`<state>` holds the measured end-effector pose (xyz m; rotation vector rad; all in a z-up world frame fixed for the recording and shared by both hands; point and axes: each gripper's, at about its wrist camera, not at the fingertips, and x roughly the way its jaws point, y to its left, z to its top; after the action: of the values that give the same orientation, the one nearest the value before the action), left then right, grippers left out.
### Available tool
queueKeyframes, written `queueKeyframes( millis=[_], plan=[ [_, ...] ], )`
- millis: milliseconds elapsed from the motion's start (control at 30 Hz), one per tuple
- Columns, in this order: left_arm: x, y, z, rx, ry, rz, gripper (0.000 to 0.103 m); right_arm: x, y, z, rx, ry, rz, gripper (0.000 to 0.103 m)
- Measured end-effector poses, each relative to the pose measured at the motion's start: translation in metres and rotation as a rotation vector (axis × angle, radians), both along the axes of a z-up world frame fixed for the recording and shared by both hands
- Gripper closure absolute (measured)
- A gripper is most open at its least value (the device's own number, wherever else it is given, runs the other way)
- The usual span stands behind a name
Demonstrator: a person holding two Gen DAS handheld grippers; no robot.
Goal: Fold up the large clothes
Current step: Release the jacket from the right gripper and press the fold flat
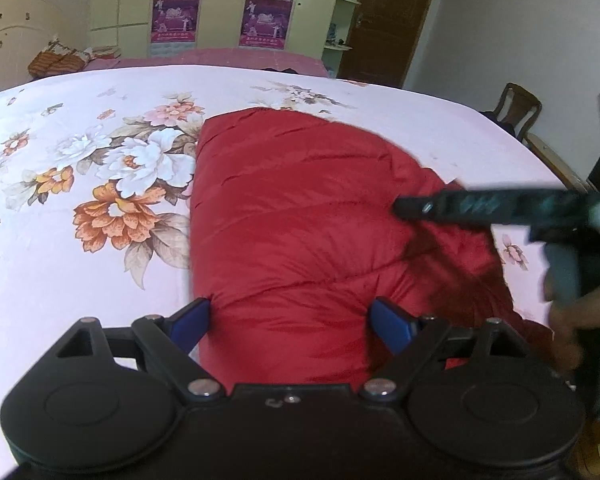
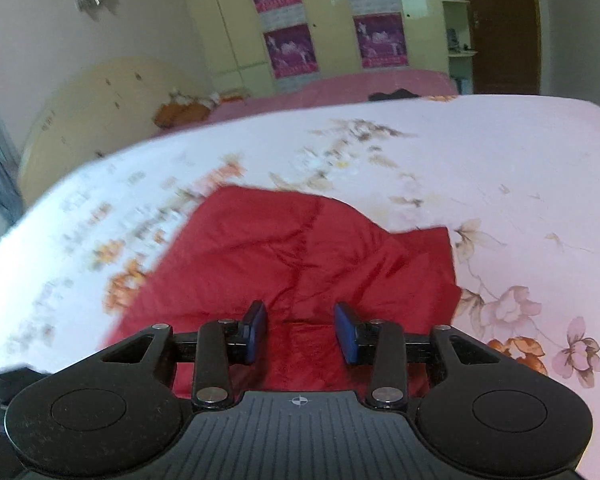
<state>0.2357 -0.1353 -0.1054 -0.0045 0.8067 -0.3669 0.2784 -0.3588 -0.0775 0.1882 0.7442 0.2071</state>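
Observation:
A red padded jacket lies folded into a thick bundle on the flowered bedsheet. My left gripper is open, its blue pads wide apart over the jacket's near edge, holding nothing. In the left wrist view the right gripper comes in blurred from the right above the jacket. In the right wrist view the jacket lies just ahead, and my right gripper is open and empty above it.
The bed fills both views. A second bed with a pink cover and an orange bundle stands behind. Wardrobes with purple posters and a brown door line the far wall. A wooden chair stands at the right.

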Motion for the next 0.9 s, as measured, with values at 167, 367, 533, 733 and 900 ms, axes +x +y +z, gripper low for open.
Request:
queueKeyframes(
  millis=[167, 367, 533, 733, 900],
  plan=[
    [0.01, 0.016, 0.015, -0.042, 0.0, 0.017, 0.018, 0.0, 0.001, -0.023, -0.073, 0.011, -0.001, 0.064],
    [0.055, 0.018, 0.023, -0.026, -0.023, 0.052, 0.023, -0.002, 0.003, -0.035, -0.09, 0.013, -0.014, 0.064],
    [0.082, 0.008, -0.003, 0.013, 0.023, 0.025, 0.023, -0.005, -0.001, -0.042, -0.069, -0.004, -0.03, 0.065],
    [0.086, 0.003, -0.002, 0.027, 0.001, -0.036, 0.025, -0.001, -0.012, -0.015, 0.006, 0.032, -0.068, 0.064],
    [0.098, -0.002, 0.001, 0.022, -0.003, -0.06, 0.024, 0.006, -0.014, 0.013, 0.017, -0.03, -0.109, 0.064]
  ],
)
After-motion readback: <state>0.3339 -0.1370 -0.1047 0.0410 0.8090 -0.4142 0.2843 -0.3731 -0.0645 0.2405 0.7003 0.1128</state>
